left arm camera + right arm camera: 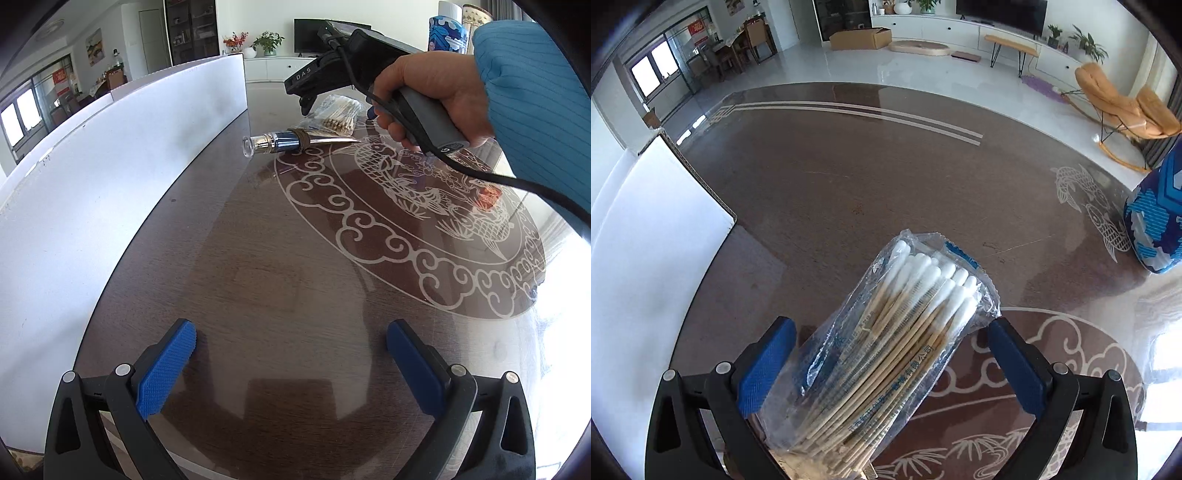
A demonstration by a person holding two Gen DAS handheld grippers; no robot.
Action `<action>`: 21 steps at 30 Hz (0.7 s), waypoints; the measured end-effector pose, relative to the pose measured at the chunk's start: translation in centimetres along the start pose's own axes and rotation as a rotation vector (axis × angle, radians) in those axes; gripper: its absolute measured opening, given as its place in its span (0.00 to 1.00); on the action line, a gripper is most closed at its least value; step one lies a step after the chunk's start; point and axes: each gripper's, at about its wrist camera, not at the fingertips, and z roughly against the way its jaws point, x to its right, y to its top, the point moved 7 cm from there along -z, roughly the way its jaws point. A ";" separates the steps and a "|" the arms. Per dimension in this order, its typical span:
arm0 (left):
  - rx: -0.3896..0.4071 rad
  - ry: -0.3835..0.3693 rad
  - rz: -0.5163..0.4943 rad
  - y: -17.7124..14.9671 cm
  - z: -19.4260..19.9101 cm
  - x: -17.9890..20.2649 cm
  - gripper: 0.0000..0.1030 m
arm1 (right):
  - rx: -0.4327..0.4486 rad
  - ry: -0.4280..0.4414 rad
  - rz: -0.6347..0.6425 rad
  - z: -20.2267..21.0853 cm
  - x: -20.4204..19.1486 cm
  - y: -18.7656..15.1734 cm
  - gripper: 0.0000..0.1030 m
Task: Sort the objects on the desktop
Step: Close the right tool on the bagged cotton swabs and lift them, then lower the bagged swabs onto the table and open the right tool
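A clear plastic packet of cotton swabs (886, 354) lies slantwise between the jaws of the right gripper (892, 354), its white tips pointing up and away to the right, the wooden sticks running down toward the gripper's body. The jaws stand wide apart around it; the left blue pad (766, 363) is close against the wrapper's edge, and the right pad (1015, 365) sits just beside the packet's upper corner, but whether either one actually presses on the plastic cannot be told, so nothing looks firmly gripped. From the left wrist view the same packet (334, 114) rests on the tabletop (295, 295) under the nose of the right gripper (308, 105), which a hand (432, 92) in a blue sleeve (532, 110) holds by its grey handle. Just in front of the packet lies a dark blue pen-like thing (291, 142) with a clear cap and a shiny pointed end, touching or nearly touching the wrapper. The left gripper (291, 354) hangs over bare dark wood well short of both, jaws spread wide with nothing between them. A white cardboard box (92, 184) stands along the tabletop's left side, and a blue patterned vase (1156, 221) sits at the far right.
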 end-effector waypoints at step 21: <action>0.001 0.003 0.002 0.0 -0.1 0.0 1.00 | 0.145 -0.119 -0.160 7.7 16.5 -13.2 0.58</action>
